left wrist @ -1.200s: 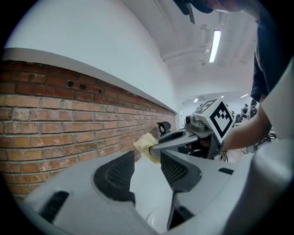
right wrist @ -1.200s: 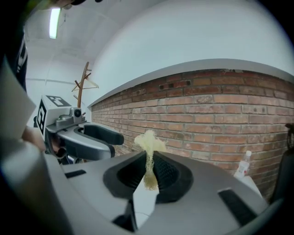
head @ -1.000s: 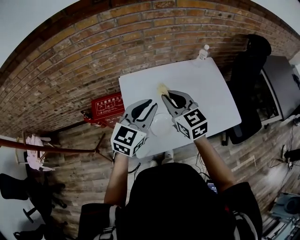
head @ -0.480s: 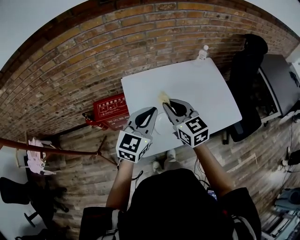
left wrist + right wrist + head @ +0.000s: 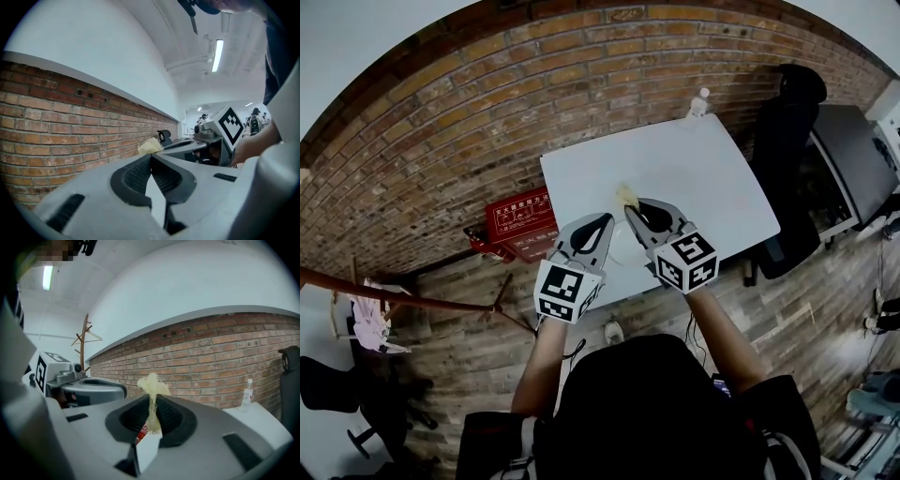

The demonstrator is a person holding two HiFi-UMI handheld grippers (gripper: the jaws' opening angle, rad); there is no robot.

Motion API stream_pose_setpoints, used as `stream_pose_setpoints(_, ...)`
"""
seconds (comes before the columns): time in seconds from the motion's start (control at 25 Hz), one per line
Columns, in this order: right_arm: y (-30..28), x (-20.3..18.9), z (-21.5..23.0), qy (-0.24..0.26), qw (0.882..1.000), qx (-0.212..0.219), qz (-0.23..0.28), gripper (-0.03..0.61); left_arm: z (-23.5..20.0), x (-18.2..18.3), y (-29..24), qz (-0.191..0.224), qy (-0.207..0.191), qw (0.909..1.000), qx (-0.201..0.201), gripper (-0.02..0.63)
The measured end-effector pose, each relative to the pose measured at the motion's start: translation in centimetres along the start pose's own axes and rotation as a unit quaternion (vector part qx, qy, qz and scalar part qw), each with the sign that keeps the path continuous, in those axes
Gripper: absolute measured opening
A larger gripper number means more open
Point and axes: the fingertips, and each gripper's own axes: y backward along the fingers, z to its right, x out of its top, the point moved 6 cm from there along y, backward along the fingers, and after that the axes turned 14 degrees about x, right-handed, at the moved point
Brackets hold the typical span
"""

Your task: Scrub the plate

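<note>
Grips yellow scrubber tight in right gripper, poised just beyond pale plate at frame centre on counter. Shows left gripper fully closed, seemingly empty. Looks barely begun: all scrubbing left.

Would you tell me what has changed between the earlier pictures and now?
The left tool has just closed its jaws, nothing visible between them, and both tools drew slightly back toward the near edge of the table. The right tool stays shut on the yellow scrubber.
</note>
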Motion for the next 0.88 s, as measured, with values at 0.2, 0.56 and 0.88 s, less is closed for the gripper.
stream_pose_setpoints(0.2,1.6,0.2,-0.8,0.003,1.0,0.005,0.008,0.054,1.2,0.7,0.8,0.01,0.011,0.9999,0.007,0.02)
stream_pose_setpoints(0.56,5.6,0.6,-2.2,0.01,1.0,0.018,0.015,0.054,5.0,2.1,2.0,0.032,0.028,0.999,0.014,0.02)
stream_pose_setpoints(0.88,9.0,0.8,-3.4,0.013,0.999,0.026,0.029,0.054,8.4,2.7,3.7,0.043,0.035,0.998,0.029,0.02)
